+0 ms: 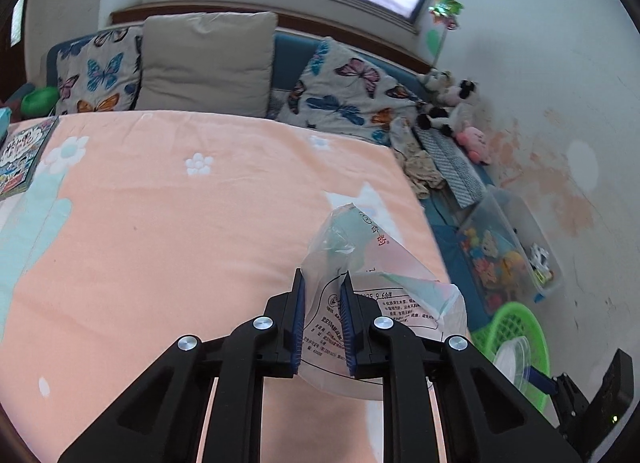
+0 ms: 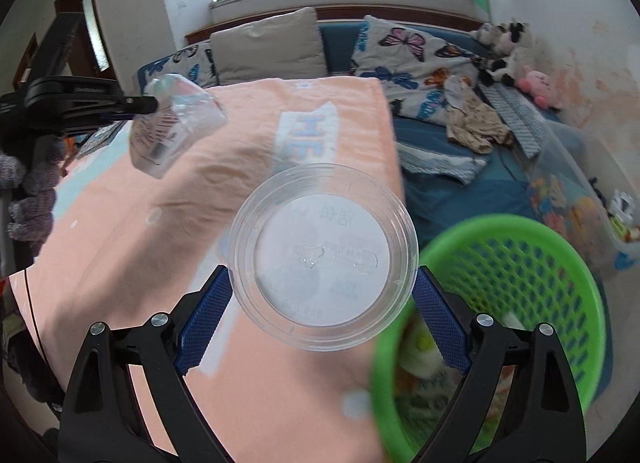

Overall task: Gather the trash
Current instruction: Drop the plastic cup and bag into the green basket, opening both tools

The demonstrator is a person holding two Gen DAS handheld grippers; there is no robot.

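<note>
The right gripper (image 2: 322,303) holds a clear plastic lid (image 2: 324,257) between its blue pads, jaws spread wide and pressing on the lid's opposite edges, just beside the rim of the green basket (image 2: 516,231), on its bed side. The basket's mesh wall stands at the edge of the pink blanket (image 2: 140,263); something pale lies at its bottom, too blurred to name. The left gripper (image 1: 323,319) is pinched together on a crumpled clear plastic bag (image 1: 360,259) printed with black text, lifted off the blanket and well apart from the basket, over the bed. Past the basket along the wall sits a clear storage box (image 1: 508,251) of colourful toys. Farther still from the basket lie butterfly-print pillows (image 1: 96,75), a beige cushion (image 1: 208,63) and plush toys (image 1: 452,103) at the head of the bed.
</note>
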